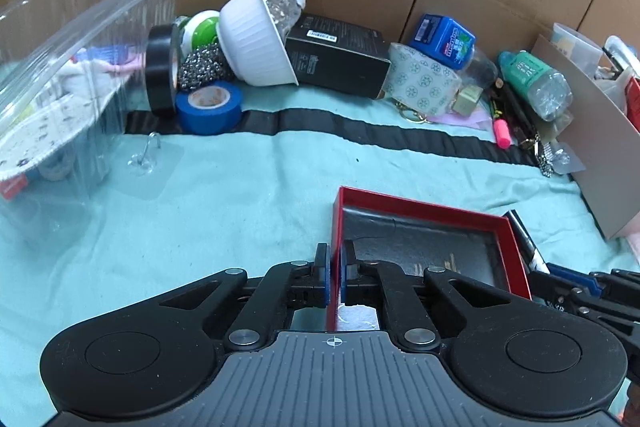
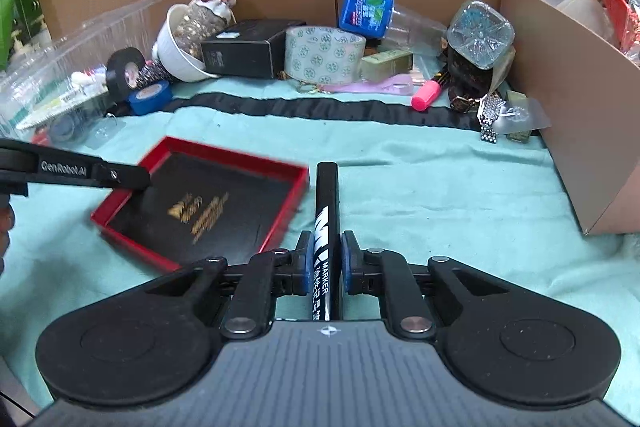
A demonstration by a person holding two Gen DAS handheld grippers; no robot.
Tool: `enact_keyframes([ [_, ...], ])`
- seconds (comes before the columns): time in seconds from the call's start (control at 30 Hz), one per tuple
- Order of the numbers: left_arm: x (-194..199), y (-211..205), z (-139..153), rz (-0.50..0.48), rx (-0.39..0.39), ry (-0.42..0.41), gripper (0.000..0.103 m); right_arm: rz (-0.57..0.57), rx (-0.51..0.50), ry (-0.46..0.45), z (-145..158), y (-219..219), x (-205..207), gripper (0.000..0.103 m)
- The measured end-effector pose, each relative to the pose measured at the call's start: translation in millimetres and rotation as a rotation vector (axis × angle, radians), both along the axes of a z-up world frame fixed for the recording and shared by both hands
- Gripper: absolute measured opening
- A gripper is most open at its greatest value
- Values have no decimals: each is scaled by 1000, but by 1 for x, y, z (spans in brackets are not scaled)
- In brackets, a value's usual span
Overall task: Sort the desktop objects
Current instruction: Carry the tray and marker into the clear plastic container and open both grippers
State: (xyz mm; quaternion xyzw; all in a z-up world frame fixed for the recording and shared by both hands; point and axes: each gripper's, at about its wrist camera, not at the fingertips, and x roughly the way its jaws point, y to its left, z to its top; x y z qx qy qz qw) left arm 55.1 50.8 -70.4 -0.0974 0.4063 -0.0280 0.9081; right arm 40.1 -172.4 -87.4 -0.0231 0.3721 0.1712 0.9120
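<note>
A shallow red tray with a black lining (image 1: 424, 211) (image 2: 236, 157) lies on the teal cloth. My left gripper (image 1: 334, 277) is shut on the tray's left wall; in the right wrist view its arm (image 2: 80, 173) reaches over the tray's left corner. My right gripper (image 2: 325, 261) is shut on a black marker (image 2: 327, 211) that points forward, just right of the tray. The marker and right gripper also show at the right edge of the left wrist view (image 1: 528, 247).
Along the back stand a clear plastic bin (image 1: 80, 39), black tape (image 1: 160, 71), blue tape (image 1: 210, 103), a tipped white bowl (image 1: 256, 39), a black box (image 1: 340, 55), patterned tape (image 1: 424, 81), a mint box (image 1: 444, 41), a bottle (image 1: 536, 83) and a pink highlighter (image 2: 426, 95). A cardboard box (image 2: 568, 99) stands at the right.
</note>
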Motion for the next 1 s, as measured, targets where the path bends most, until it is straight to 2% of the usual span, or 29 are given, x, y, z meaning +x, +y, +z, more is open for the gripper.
enact_keyframes([
  [0.17,-12,9,10,4,-47,-19,0,6,13,-26,10,2,-7,16],
  [0.3,-22,16,34,-5,-56,-67,0,20,28,-67,22,4,-13,16],
  [0.53,-35,35,87,-8,1,-171,0,107,114,-137,52,22,-18,16],
  [0.8,-34,104,125,99,-14,-218,0,240,174,-181,89,80,6,16],
  [1.0,-18,166,144,170,-17,-232,0,306,186,-192,109,141,31,16],
])
